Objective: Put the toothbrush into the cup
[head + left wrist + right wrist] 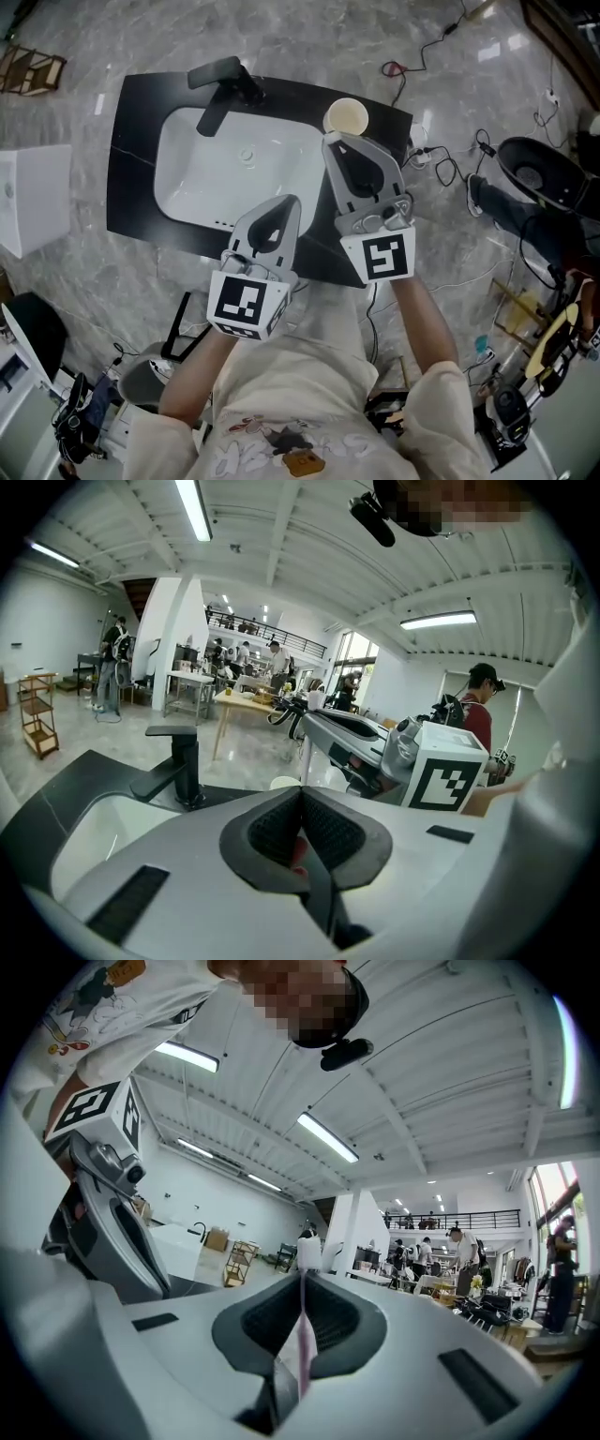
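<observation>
toothbrush clamped in right gripper, cup upright on counter
low in the head view, left gripper (292, 201) has its jaws pressed together above the white basin (281, 164). right gripper (336, 141), further up the frame, pinches the thin pink toothbrush (302, 1335), whose white head pokes past the tips. just above those tips the cup (346, 117) stands at the upper right of the black counter (131, 192). black faucet (220, 89) sits at upper left.

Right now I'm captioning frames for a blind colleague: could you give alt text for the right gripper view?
The right gripper has its grey tongs shut on a slim pale-pink plastic toothbrush, whose white bristle head pokes out past their tips. Beyond lies a large white hall with ceiling strip lights and distant people.
</observation>
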`<act>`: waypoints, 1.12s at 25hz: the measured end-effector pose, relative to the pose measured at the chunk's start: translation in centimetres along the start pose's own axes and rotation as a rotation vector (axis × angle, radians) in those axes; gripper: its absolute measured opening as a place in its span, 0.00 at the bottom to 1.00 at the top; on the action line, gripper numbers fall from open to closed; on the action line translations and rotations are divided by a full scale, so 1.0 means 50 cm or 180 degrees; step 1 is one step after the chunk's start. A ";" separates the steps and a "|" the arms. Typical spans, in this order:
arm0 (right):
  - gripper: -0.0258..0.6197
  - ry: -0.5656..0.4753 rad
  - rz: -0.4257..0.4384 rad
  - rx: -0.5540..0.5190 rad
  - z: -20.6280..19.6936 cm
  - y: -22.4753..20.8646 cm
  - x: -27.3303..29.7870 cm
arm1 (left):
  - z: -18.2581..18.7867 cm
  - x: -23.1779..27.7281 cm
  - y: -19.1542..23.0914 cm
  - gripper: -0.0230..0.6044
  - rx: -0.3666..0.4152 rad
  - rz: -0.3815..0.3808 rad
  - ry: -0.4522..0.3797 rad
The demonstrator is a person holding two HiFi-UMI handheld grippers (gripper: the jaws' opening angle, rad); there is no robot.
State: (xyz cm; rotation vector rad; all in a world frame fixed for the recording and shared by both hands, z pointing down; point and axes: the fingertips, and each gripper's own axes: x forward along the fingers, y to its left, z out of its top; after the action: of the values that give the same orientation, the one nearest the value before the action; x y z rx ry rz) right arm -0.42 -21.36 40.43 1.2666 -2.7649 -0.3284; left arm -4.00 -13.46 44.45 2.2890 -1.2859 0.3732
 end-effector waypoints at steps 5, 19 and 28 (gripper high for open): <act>0.08 -0.0010 -0.0027 0.0039 -0.040 -0.016 0.020 | -0.034 0.030 0.001 0.05 -0.0104 0.0025 0.0056; 0.08 0.0002 -0.0296 0.0377 -0.119 -0.058 0.016 | -0.081 0.074 0.002 0.05 -0.0213 0.0003 0.0105; 0.08 0.0259 -0.0440 0.0728 -0.192 -0.066 -0.021 | -0.088 0.082 -0.003 0.05 -0.0216 -0.0002 0.0122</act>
State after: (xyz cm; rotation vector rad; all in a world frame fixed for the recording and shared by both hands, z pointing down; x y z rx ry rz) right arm 4.27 -24.22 49.03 1.4893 -2.7135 0.0330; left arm -1.77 -14.01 49.97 2.2152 -1.2600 0.3661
